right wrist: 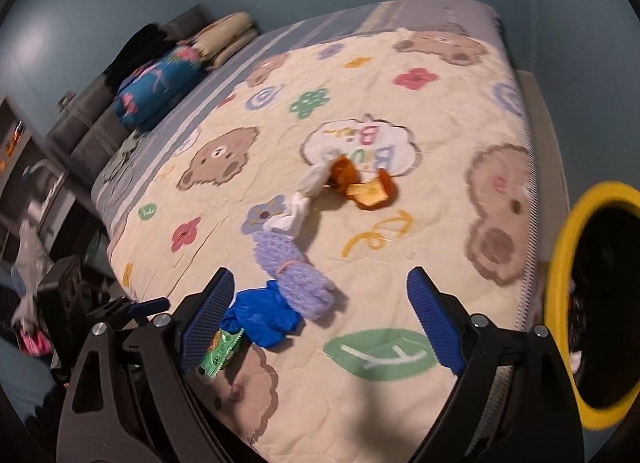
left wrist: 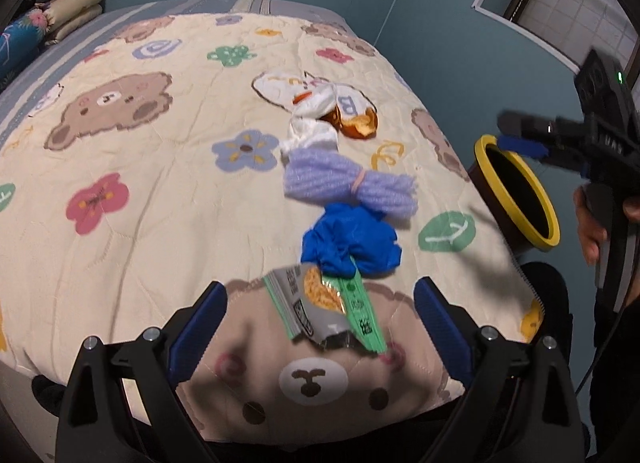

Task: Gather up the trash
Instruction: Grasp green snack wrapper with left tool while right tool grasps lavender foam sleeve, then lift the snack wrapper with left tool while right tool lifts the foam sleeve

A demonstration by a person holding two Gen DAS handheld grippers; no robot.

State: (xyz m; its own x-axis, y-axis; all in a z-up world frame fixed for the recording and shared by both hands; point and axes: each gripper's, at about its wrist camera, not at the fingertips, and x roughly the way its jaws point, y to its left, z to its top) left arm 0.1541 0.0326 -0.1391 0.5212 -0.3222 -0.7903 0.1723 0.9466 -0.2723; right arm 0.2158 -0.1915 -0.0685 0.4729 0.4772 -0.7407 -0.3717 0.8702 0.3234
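Both grippers, left (left wrist: 320, 315) and right (right wrist: 320, 311), agape; yellow-rimmed bin (right wrist: 560, 275) beside bed, contents unclear

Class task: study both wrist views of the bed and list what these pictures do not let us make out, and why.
1. Contents of the yellow-rimmed bin: dark inside in both views, and cut by the frame edge in the right wrist view.
2. Print on the snack wrapper: too small and blurred; the right gripper's finger hides most of it in its view.
3. Right gripper in the left view: motion blurred.
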